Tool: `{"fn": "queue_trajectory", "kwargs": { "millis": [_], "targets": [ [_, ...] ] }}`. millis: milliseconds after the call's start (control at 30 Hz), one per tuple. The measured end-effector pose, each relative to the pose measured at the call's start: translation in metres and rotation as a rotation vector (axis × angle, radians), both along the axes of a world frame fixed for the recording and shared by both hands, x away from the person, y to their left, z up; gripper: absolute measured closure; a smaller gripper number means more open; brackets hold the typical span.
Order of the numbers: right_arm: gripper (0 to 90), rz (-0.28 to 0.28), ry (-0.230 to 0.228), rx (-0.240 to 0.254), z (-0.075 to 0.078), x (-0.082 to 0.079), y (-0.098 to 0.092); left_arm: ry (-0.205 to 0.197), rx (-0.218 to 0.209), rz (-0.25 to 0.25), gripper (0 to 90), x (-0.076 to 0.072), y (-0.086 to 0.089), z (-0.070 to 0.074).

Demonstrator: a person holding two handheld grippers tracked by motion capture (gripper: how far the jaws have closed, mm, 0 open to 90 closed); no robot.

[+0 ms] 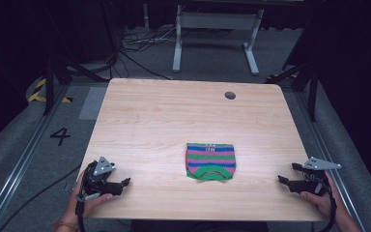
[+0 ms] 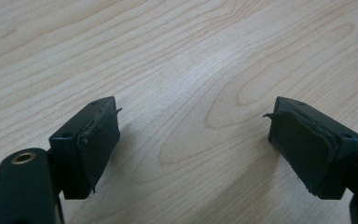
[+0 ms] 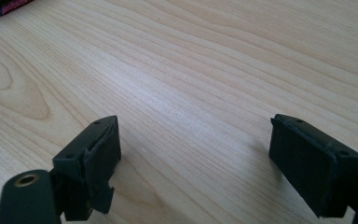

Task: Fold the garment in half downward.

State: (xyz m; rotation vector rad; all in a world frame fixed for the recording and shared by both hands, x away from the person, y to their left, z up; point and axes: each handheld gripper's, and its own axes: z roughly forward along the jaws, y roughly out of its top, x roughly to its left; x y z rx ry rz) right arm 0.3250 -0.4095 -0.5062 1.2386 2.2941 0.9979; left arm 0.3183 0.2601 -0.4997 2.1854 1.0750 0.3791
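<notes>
A light wooden desk carried a small striped knitted garment, folded flat, with bands of green, pink and blue. It lay a little right of the desk's centre and toward the near edge, well apart from both grippers. A round dark grommet hole sat in the far right part of the desktop.

The left gripper rested at the near left corner of the desk, held in the person's left hand, pointing right toward the garment. In the left gripper view its fingers stood released, spread wide with bare wood grain between them and nothing held.

The right gripper sat at the near right edge, held in the right hand, pointing left. In the right gripper view its fingers were likewise spread apart over bare desk, gripping nothing, and a corner of the striped garment showed at the top left.

Beyond the desk lay grey floor with cables and a white frame.
</notes>
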Motion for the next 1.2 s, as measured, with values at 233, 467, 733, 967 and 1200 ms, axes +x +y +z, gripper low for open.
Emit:
{"fn": "queue_trajectory", "kwargs": {
  "millis": [233,467,733,967,1200],
  "targets": [
    [15.5,-0.001,0.001,-0.004,0.000,0.001,-0.001,-0.001,0.002,0.038,16.0,-0.003,-0.001,0.000],
    [15.4,-0.002,0.000,-0.003,0.000,0.001,-0.001,0.007,0.001,0.048,14.9,-0.003,-0.002,0.000],
    [15.4,-0.002,0.000,-0.003,0.000,0.001,-0.001,0.007,0.008,0.063,13.3,-0.002,-0.004,0.000],
    [15.4,0.000,0.000,-0.002,0.000,0.002,-0.001,0.011,0.008,0.084,12.0,-0.001,-0.006,0.000],
    [14.9,-0.012,0.003,-0.005,0.000,0.000,-0.003,0.031,0.022,0.106,3.4,0.006,-0.012,-0.002]
  ]
}}
